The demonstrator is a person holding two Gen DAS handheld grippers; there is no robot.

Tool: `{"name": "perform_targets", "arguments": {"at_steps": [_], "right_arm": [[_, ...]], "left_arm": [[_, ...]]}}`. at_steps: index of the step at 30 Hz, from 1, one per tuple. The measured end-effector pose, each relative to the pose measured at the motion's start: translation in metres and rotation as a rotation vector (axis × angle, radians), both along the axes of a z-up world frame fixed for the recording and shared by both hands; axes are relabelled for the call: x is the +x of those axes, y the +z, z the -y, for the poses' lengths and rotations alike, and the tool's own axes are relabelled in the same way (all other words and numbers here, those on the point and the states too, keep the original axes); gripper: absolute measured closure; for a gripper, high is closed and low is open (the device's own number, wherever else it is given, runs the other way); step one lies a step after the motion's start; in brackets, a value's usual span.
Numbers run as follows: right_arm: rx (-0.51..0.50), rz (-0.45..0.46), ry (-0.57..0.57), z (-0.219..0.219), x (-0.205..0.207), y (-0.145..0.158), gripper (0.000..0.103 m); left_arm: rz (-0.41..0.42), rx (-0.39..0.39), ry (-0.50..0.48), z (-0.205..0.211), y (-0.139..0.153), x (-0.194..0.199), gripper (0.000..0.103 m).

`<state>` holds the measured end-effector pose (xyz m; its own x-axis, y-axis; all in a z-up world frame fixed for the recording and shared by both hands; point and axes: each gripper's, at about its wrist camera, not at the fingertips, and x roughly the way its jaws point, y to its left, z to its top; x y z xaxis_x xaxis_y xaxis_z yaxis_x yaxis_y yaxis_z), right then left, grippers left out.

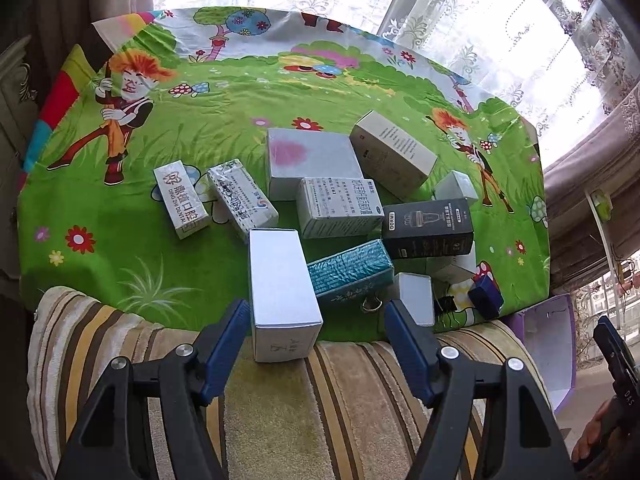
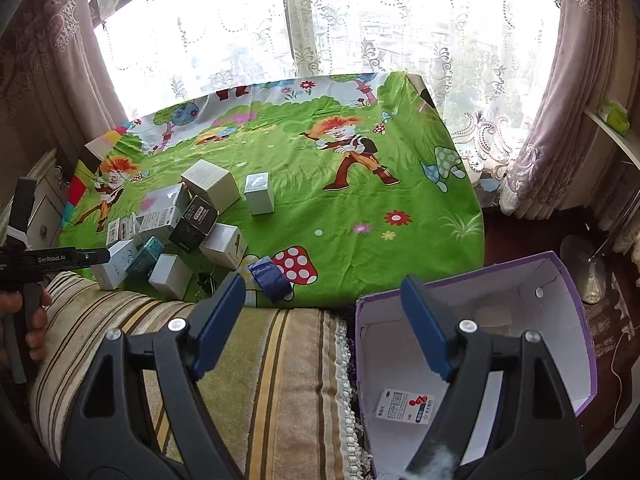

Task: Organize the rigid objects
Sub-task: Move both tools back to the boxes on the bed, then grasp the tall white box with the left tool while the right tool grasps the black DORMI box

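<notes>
Several small cartons lie in a heap on the green cartoon cloth [image 1: 200, 128]. My left gripper [image 1: 316, 322] is open, its fingers on either side of the near end of a white oblong box [image 1: 282, 288] that overhangs the cloth's front edge. A teal box [image 1: 352, 270] and a black box [image 1: 428, 228] lie just right of it. My right gripper [image 2: 322, 300] is open and empty, above the striped cushion and the purple storage box [image 2: 576, 292]. One small white carton [image 2: 404, 406] lies in that box. The heap also shows in the right wrist view [image 2: 180, 224].
A striped cushion [image 2: 260, 380] runs along the cloth's front edge. A dark blue small box [image 2: 270, 276] and a binder clip [image 1: 448, 304] sit at the heap's right. A lone white box [image 2: 259, 193] stands apart. Curtains and window lie behind.
</notes>
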<state>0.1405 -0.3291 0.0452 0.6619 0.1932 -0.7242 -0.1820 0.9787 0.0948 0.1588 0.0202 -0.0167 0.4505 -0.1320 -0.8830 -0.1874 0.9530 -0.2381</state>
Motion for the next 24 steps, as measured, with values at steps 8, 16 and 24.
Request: {"name": "perform_targets", "arguments": {"at_steps": [8, 16, 24], "right_arm": [[-0.001, -0.016, 0.083, -0.039, 0.020, 0.003, 0.021], [0.053, -0.070, 0.146, -0.076, 0.043, 0.002, 0.021], [0.224, -0.234, 0.158, -0.100, 0.083, -0.017, 0.021]], "left_arm": [[-0.026, 0.023, 0.016, -0.008, -0.007, 0.005, 0.032], [-0.080, 0.033, 0.004, -0.006, -0.022, 0.010, 0.057], [-0.071, 0.019, 0.011, -0.009, -0.024, 0.007, 0.059]]}}
